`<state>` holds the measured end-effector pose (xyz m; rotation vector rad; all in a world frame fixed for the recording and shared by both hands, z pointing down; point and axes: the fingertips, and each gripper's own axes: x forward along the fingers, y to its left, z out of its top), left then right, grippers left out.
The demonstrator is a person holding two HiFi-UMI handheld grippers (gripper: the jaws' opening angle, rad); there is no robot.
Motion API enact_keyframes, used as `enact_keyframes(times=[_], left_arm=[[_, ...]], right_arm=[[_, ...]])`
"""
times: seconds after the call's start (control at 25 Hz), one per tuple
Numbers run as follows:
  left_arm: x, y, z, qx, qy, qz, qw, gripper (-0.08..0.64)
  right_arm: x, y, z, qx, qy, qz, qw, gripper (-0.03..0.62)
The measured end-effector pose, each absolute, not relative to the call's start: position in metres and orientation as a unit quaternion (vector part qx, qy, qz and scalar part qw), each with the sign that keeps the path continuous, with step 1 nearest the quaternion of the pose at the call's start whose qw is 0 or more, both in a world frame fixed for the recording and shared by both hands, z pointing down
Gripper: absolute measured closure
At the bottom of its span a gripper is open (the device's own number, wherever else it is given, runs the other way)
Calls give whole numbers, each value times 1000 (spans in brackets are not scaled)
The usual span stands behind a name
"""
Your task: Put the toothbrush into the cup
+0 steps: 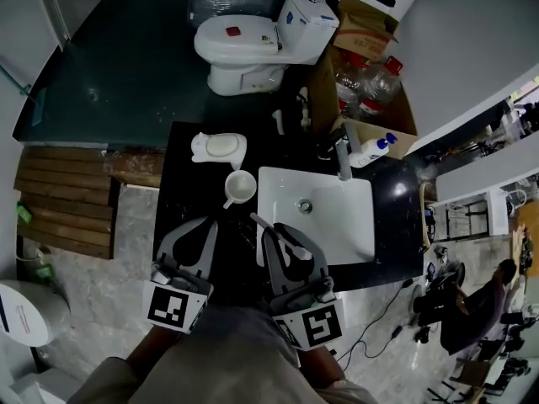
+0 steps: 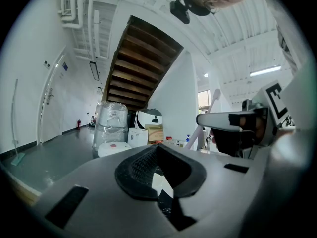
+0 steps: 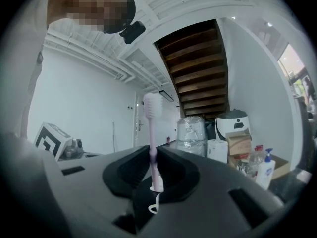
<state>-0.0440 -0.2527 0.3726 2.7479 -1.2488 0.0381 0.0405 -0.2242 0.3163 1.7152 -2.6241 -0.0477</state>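
Left gripper (image 1: 207,225) hangs empty with its jaws together, above the near edge of the black counter (image 1: 181,171). Just beyond it I see the white cup (image 1: 241,186) standing upright on the counter, beside the sink (image 1: 268,194). My right gripper (image 1: 273,234) is clamped on the pale pink toothbrush (image 3: 151,133), bristle head up, at the sink's left rim, near the cup but apart from it.
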Motion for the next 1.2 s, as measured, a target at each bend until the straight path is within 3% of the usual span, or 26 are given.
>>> enact_keyframes(times=[1.2], left_arm=[[-37,-284,381,893,-442,0,85,551]], right_arm=[[50,-280,336,512,-859,13,11,538]])
